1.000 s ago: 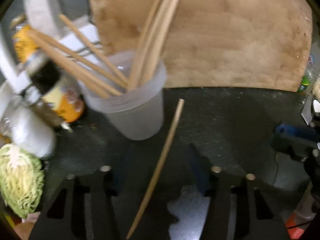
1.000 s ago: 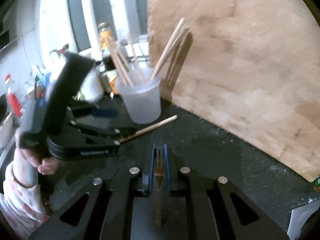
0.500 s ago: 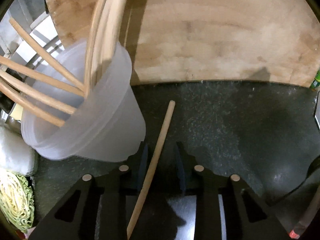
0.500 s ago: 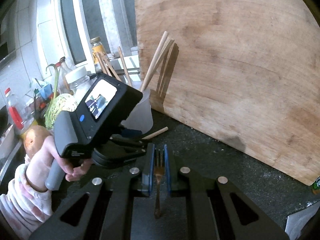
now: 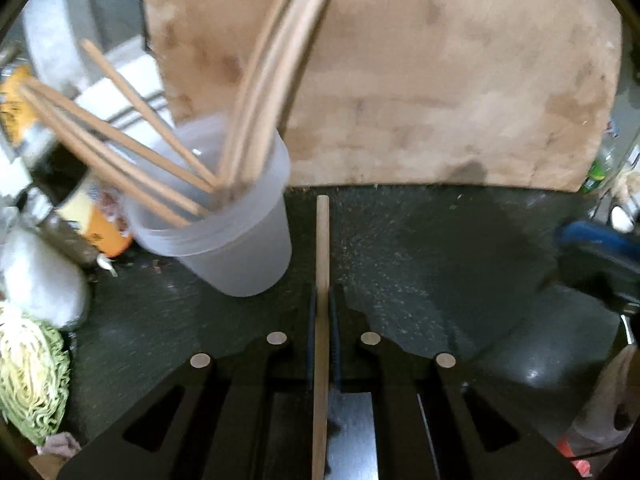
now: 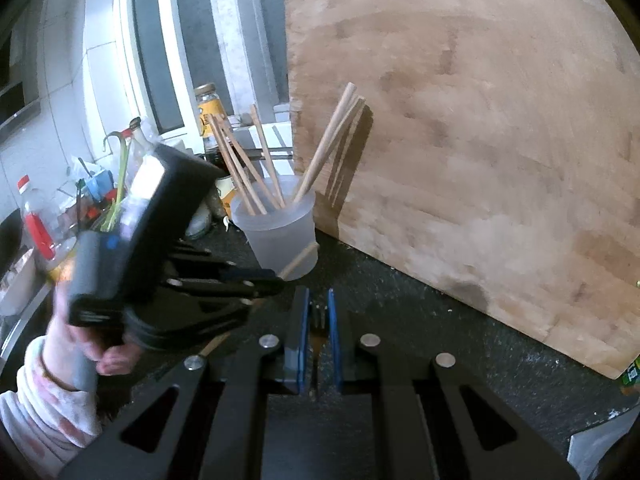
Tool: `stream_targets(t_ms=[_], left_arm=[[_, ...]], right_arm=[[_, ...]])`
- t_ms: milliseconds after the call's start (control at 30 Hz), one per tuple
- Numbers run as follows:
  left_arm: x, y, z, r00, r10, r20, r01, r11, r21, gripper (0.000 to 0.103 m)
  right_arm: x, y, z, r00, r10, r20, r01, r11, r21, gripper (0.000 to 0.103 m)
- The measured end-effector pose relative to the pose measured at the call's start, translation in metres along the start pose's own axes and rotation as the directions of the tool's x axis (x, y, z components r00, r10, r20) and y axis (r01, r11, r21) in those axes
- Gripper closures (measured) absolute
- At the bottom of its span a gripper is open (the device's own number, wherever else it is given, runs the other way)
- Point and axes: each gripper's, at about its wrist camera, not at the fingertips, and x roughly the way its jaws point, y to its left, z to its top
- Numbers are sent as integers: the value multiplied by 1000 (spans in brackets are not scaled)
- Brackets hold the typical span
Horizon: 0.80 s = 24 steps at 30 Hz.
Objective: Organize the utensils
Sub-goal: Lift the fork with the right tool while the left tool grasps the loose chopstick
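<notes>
My left gripper [image 5: 322, 300] is shut on a wooden chopstick [image 5: 322, 248] that points forward, just right of a frosted plastic cup [image 5: 224, 240] holding several chopsticks. In the right wrist view the cup [image 6: 280, 232] stands by the board, with the left gripper [image 6: 276, 282] beside its base and the chopstick [image 6: 300, 258] sticking out against the cup. My right gripper [image 6: 318, 312] is shut on a metal fork [image 6: 318, 328], tines forward, above the dark counter.
A large wooden cutting board [image 5: 420, 80] leans upright behind the cup. Jars and bottles [image 6: 208, 120] crowd the far left by the window. A cut cabbage [image 5: 28, 372] and a white bag [image 5: 36, 280] lie left. The counter [image 5: 440, 260] is dark stone.
The left gripper closed onto the chopstick, which now sits straight between the fingers, and drew back from the cup. The right gripper kept holding the fork.
</notes>
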Motion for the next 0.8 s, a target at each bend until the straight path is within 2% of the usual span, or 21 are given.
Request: stream_targets(t_ms=[167,400,533,600,667,700,800], left_arm=[[-50,8,1,993,0,119,3,1000,-28,97],[-126,26,12,959,21,281,-3,998,-66,97],[-151,38,16,927,39,373,2,994,-109,97],[-167,41,18,912,77,404,-30,992,-119,97],[-185,43,22,884,97,457,-39,990,-135,97],[-192,45,23,872,90,481,-26,990,-139,97],[-209,58,28,830,36,557,84,979,-187,97]], right_arm=[[-3,10,6,1000,-13,14,14,1000,-22,94],[-4,23,19,999,-32,24,34,998,-51,94],[-9,33,35,998,-42,51,46,996,-74,94],[-12,38,44,996,-47,70,53,995,-82,94],[-15,42,59,994,-47,96,55,995,-83,94],[-16,44,66,993,-47,109,56,995,-80,94],[-19,49,88,989,-47,140,58,996,-70,94]])
